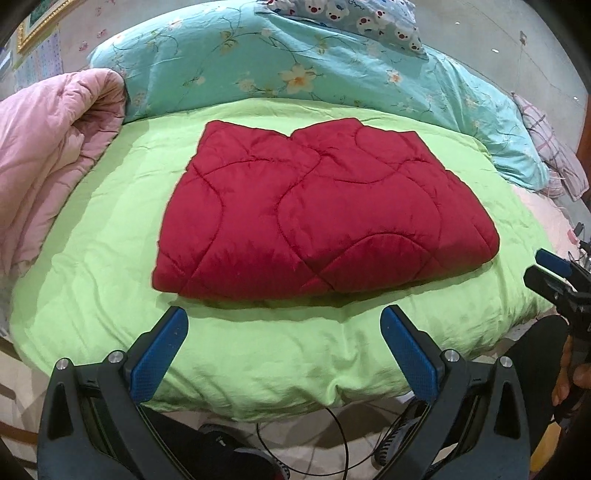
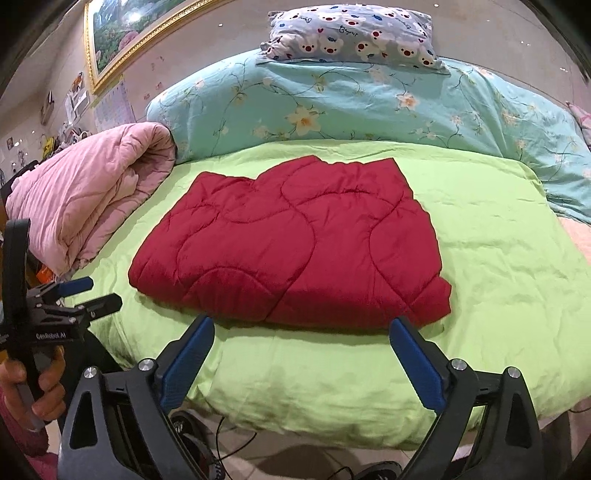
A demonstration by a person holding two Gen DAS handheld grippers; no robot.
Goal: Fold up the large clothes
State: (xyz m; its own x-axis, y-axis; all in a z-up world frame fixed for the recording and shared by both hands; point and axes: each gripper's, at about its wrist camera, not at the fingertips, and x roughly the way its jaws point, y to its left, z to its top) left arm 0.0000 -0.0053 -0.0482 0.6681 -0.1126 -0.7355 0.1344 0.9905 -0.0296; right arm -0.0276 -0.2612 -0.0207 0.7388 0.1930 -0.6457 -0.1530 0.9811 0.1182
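A red quilted garment (image 1: 317,214) lies folded into a flat block on the green bed cover (image 1: 110,288); it also shows in the right wrist view (image 2: 295,247) on the green cover (image 2: 498,280). My left gripper (image 1: 282,321) is open and empty, held just short of the garment's near edge over the bed's front. My right gripper (image 2: 301,328) is open and empty, also just short of the near edge. The right gripper shows at the right edge of the left view (image 1: 550,269), and the left gripper shows at the left of the right view (image 2: 88,291).
A rolled pink quilt (image 2: 88,195) lies on the bed's left side. A teal floral duvet (image 2: 351,107) and a bear-print pillow (image 2: 351,33) are piled at the back. Cables (image 1: 332,443) and shoes lie on the floor below the bed's front edge.
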